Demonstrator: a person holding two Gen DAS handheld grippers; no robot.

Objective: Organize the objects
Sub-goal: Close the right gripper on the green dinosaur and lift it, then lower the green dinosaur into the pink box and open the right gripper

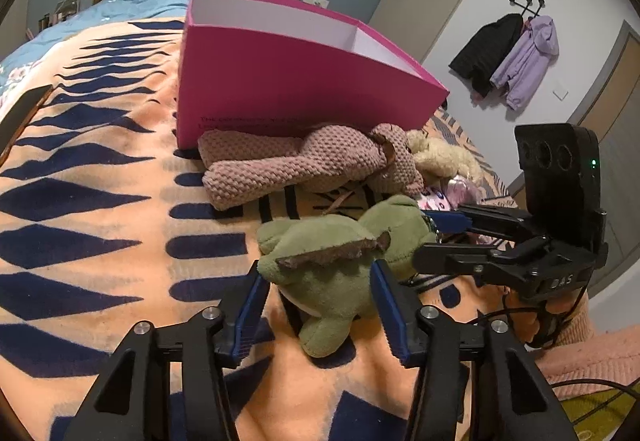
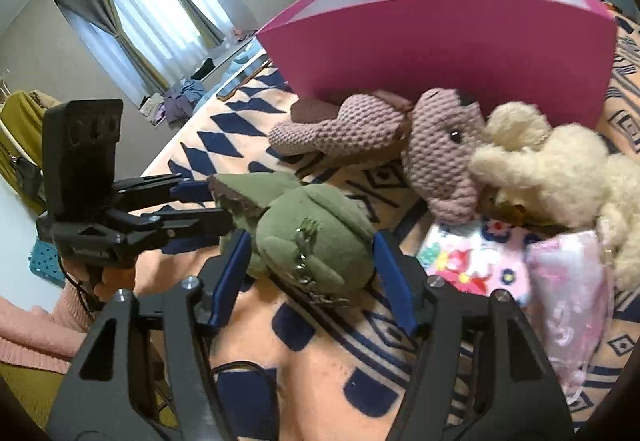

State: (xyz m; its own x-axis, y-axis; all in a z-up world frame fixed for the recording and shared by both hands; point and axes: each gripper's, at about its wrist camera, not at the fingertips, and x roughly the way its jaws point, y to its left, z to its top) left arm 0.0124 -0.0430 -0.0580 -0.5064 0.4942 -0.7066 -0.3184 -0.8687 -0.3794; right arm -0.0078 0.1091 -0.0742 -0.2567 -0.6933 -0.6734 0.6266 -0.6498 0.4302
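Jaws of both the left gripper and the right gripper stand partly open astride the green plush toy, neither visibly pressing. It lies lengthwise between them on the bed, the pink box beyond toward the headboard.

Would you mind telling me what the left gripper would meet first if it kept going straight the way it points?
Most likely the green plush toy, which already lies between the left gripper's blue fingers; the knitted pink plush lies beyond it.
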